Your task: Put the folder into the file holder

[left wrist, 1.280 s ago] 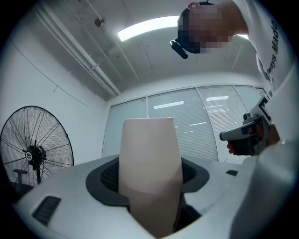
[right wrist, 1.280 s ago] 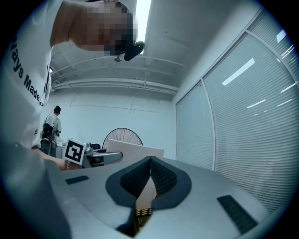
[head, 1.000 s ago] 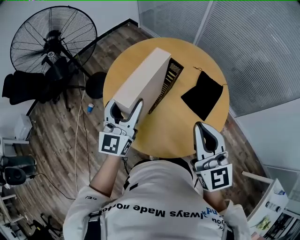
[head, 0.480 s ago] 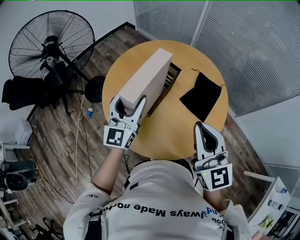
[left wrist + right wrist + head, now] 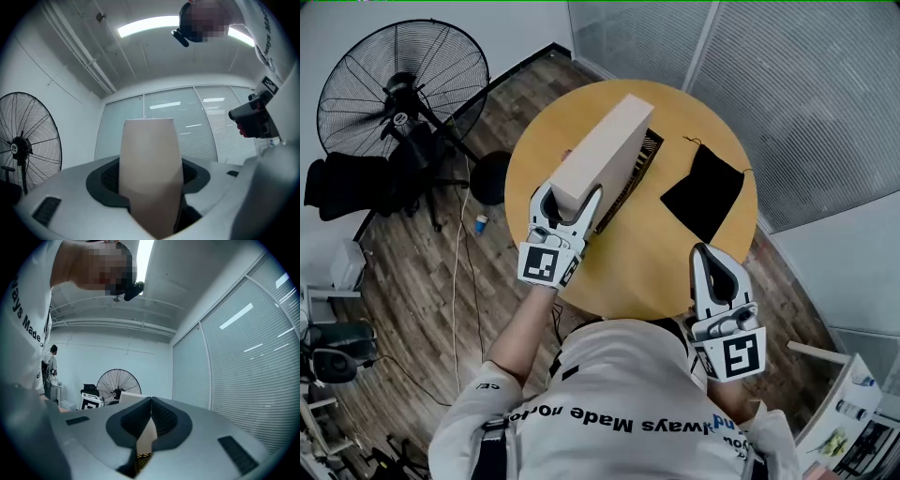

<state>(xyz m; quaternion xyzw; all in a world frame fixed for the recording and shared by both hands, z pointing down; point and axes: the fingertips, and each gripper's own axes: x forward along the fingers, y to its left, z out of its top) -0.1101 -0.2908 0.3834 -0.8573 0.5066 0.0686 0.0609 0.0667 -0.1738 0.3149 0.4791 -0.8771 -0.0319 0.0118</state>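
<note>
Surface: round yellow wooden counter [image 5: 647, 253] on dark wood-plank floor [image 5: 422, 272]. Room: black pedestal fan [image 5: 398, 80] at left, glass partition with blinds [image 5: 806, 94] at far right.

Left gripper [image 5: 569, 199]: fingers clamped on near end of thick beige folder [image 5: 600, 155] (grip also plain in left gripper view). Folder set on edge over left side of black slatted file holder [image 5: 639, 161], on counter's far half; depth of insertion not discernible.

Flat black cloth pouch [image 5: 703, 192] right of holder, apart from it.

Right gripper [image 5: 712, 258]: fingers pressed together, nothing between them, at counter's near-right rim.
</note>
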